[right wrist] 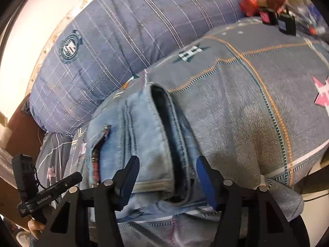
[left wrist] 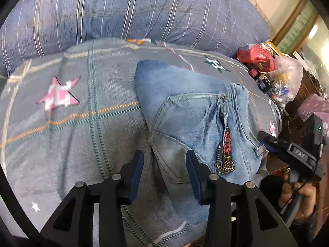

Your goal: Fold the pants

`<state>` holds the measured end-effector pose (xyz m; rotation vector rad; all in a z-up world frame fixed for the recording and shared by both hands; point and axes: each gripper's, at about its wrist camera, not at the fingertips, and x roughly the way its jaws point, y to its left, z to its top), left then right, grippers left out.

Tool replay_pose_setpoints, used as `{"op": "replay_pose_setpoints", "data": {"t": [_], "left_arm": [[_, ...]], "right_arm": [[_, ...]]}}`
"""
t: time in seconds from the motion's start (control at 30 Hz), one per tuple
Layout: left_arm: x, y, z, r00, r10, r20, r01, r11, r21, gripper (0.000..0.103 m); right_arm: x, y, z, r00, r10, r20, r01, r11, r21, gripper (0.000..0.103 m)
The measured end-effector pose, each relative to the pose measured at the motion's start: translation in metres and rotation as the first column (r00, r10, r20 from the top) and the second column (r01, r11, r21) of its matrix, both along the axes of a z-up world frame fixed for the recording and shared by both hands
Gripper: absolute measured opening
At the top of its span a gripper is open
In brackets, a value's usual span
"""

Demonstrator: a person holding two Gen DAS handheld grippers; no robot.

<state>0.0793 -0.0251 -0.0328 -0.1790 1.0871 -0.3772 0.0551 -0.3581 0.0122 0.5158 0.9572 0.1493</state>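
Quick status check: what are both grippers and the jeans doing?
Left gripper open, right gripper open. Jeans folded on blanket, unheld. Nothing in the way.

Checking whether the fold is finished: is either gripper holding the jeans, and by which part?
Neither holds anything. The left gripper and right gripper stand open above the folded light-blue denim jeans, pads clear of the cloth.

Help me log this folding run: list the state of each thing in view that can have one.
Light blue denim jeans: folded into a compact bundle, lying on the bed.
Left hand-held gripper: open, over the jeans' near edge, holding nothing.
Right hand-held gripper: open, jeans edge between its fingers, not pinched.
Grey star-patterned blanket: spread flat under the jeans.
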Motion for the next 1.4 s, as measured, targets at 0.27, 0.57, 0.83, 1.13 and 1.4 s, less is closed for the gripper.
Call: {"op": "replay_pose_setpoints", "data": {"t": [0.27, 0.57, 0.83, 1.13, 1.4], "left_arm": [[0.017, -0.013, -0.011, 0.999, -0.018, -0.040, 0.017, 1.000, -0.020, 0.049], [0.031, -0.018, -0.017, 0.998, -0.021, -0.061, 0.020, 1.000, -0.007, 0.060], [0.041, -0.013, -0.022, 0.995, -0.022, -0.101, 0.017, 0.999, -0.047, 0.067], [0.052, -0.012, -0.021, 0.994, -0.029, -0.108, 0.024, 0.999, -0.047, 0.068], [0.056, -0.014, -0.028, 0.991, -0.005, -0.131, -0.006, 0.997, -0.083, 0.071]], "right_arm": [[0.025, -0.007, -0.037, 0.999, 0.019, -0.037, -0.017, 0.999, 0.047, 0.064], [0.021, -0.010, -0.039, 0.999, 0.037, 0.006, -0.037, 0.998, 0.060, 0.064], [0.019, -0.005, -0.036, 0.999, 0.036, 0.016, -0.036, 0.999, 0.026, 0.064], [0.020, -0.004, -0.036, 1.000, 0.026, 0.016, -0.026, 0.999, 0.025, 0.064], [0.022, -0.001, -0.036, 0.999, 0.033, 0.018, -0.033, 0.999, 0.006, 0.064]]}}
